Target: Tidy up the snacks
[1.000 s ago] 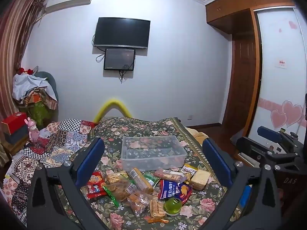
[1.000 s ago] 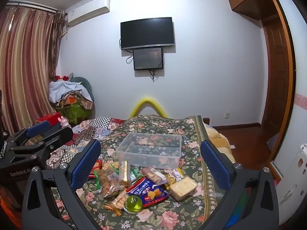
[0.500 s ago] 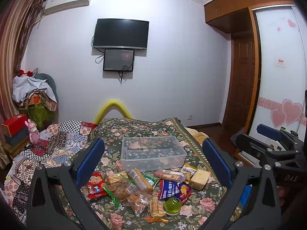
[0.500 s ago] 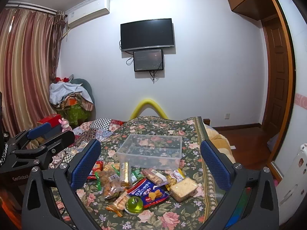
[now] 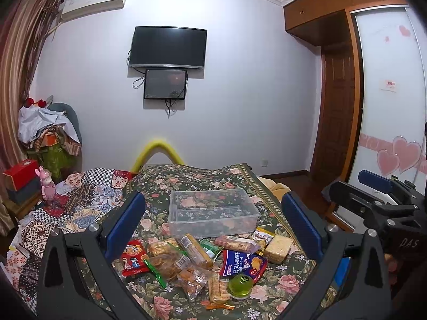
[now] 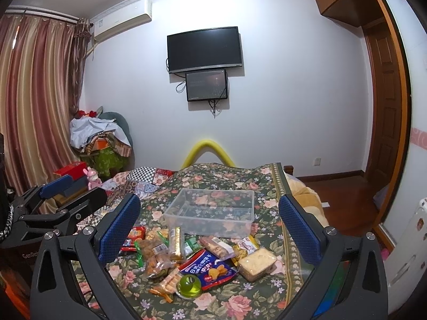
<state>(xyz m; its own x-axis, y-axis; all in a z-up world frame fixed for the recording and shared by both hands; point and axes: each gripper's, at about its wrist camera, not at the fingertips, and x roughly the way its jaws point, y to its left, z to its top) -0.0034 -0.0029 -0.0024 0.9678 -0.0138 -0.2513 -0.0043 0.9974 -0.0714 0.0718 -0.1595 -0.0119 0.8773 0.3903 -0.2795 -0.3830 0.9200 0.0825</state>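
A pile of snack packets lies on the floral bed cover (image 5: 283,282): a blue bag (image 5: 241,264), a red packet (image 5: 132,257), a green jelly cup (image 5: 239,286), a square cracker pack (image 5: 277,244) and several biscuit packs (image 5: 193,249). Behind them stands an empty clear plastic bin (image 5: 212,214). It also shows in the right wrist view (image 6: 213,214), as do the blue bag (image 6: 209,266) and the jelly cup (image 6: 190,285). My left gripper (image 5: 213,229) is open and empty above the pile. My right gripper (image 6: 210,229) is open and empty too.
A patchwork quilt (image 5: 80,200) covers the bed's left side. A yellow foam arch (image 5: 158,150) stands at the bed's far end. A cluttered chair (image 5: 50,138) and red box (image 5: 21,170) stand at left. A wardrobe (image 5: 387,106) and door lie at right.
Both views have tilted slightly, so the wall and TV sit a little lower. The snacks and bin have not moved. Both grippers stay open.
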